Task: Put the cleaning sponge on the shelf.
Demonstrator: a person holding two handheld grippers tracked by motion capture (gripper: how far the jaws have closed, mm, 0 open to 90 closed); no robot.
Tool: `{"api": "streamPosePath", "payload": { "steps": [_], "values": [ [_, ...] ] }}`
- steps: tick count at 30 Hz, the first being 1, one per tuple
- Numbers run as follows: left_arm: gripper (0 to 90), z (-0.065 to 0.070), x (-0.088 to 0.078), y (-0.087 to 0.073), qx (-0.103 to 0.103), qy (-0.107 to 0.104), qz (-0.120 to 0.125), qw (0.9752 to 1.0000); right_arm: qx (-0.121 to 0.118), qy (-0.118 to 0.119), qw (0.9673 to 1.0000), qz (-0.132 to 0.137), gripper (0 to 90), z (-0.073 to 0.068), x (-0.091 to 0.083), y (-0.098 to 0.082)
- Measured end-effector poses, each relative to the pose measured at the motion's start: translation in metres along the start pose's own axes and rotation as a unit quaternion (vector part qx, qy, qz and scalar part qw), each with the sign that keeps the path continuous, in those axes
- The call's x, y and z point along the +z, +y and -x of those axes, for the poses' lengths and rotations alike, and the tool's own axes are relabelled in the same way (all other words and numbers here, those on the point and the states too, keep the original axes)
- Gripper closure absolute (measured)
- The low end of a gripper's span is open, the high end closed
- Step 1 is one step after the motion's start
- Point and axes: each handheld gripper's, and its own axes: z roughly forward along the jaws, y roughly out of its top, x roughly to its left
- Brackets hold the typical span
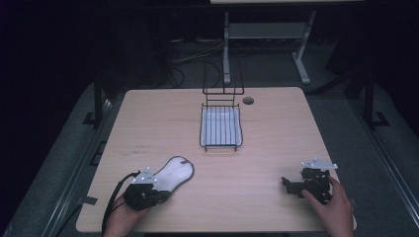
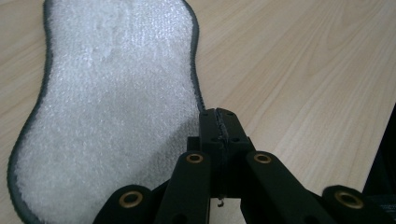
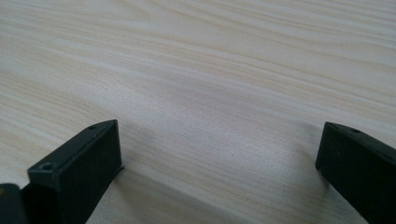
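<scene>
While the left gripper (image 1: 157, 189) rests low on the wooden table (image 1: 163, 123) near its front edge, its two black jaws are pressed fully together, as the left gripper view shows. In that view the closed fingertips (image 2: 219, 122) sit right at the dark hemmed edge of a white, fuzzy cleaning pad (image 2: 112, 107) shaped like a rounded hourglass. Whether a sliver of that edge is pinched between the jaws cannot be told; the tips meet exactly where the hem passes. From the fingertips the pad stretches forward and off to the left in that view, lying flat on the wood, with bare table to the right of the jaws. In the high view the same pad (image 1: 175, 172) runs out ahead of the left gripper toward the table's middle, its near end under the gripper's grey plate.

The right gripper (image 1: 291, 185) is held in the person's hand (image 1: 336, 207) at the other side of the table, well apart from the pad. Its jaws stand wide open with nothing between them, just plain wood grain beyond the fingertips (image 3: 100, 140).

Farther ahead of both grippers, near the table's far edge, a black wire rack (image 1: 221, 126) sits over a pale tray, well apart from the pad and from either set of fingers.
</scene>
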Motion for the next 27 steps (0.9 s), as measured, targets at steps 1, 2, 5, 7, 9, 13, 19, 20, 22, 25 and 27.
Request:
{"api": "streamPosePath", "payload": {
  "steps": [1,2,5,7,9,13,19,20,22,25,27],
  "values": [
    [89.9,0.000,-0.001,-0.001,-0.002,0.001,0.000,1.0000,0.000,0.000,1.0000,0.000,0.0,0.000,0.000,0.000],
    [89.9,-0.001,-0.001,-0.001,-0.003,0.002,0.001,1.0000,0.000,0.000,1.0000,0.000,0.0,0.000,0.000,0.000],
    [89.9,-0.003,-0.004,-0.003,-0.006,0.004,0.000,1.0000,0.000,0.000,1.0000,0.000,0.0,0.000,0.000,0.000],
    [89.9,-0.005,-0.005,-0.004,-0.008,0.006,0.000,0.9999,0.000,0.000,1.0000,0.000,0.0,0.000,0.000,0.000],
    [89.9,-0.007,-0.008,-0.006,-0.013,0.008,0.002,0.9999,0.000,0.000,1.0000,0.000,0.0,0.000,0.000,0.000],
    [89.9,-0.010,-0.012,-0.008,-0.019,0.013,0.004,0.9997,0.001,0.000,1.0000,0.000,0.0,0.000,0.000,0.000],
    [89.9,-0.015,-0.016,-0.012,-0.026,0.019,0.006,0.9995,0.001,0.000,1.0000,0.000,0.0,0.000,0.000,0.000],
    [89.9,-0.015,-0.017,-0.012,-0.025,0.019,0.005,0.9995,0.001,0.000,1.0000,0.000,0.0,0.000,0.000,0.000],
    [89.9,-0.017,-0.018,-0.013,-0.029,0.021,0.004,0.9994,0.001,0.000,1.0000,0.000,0.0,0.000,0.000,0.000],
    [89.9,-0.020,-0.021,-0.016,-0.033,0.026,0.005,0.9991,0.000,0.000,1.0000,0.000,0.0,0.000,0.000,0.000],
    [89.9,-0.022,-0.022,-0.017,-0.036,0.031,0.007,0.9989,0.000,0.000,1.0000,0.000,0.0,0.000,0.000,0.000]
  ]
}}
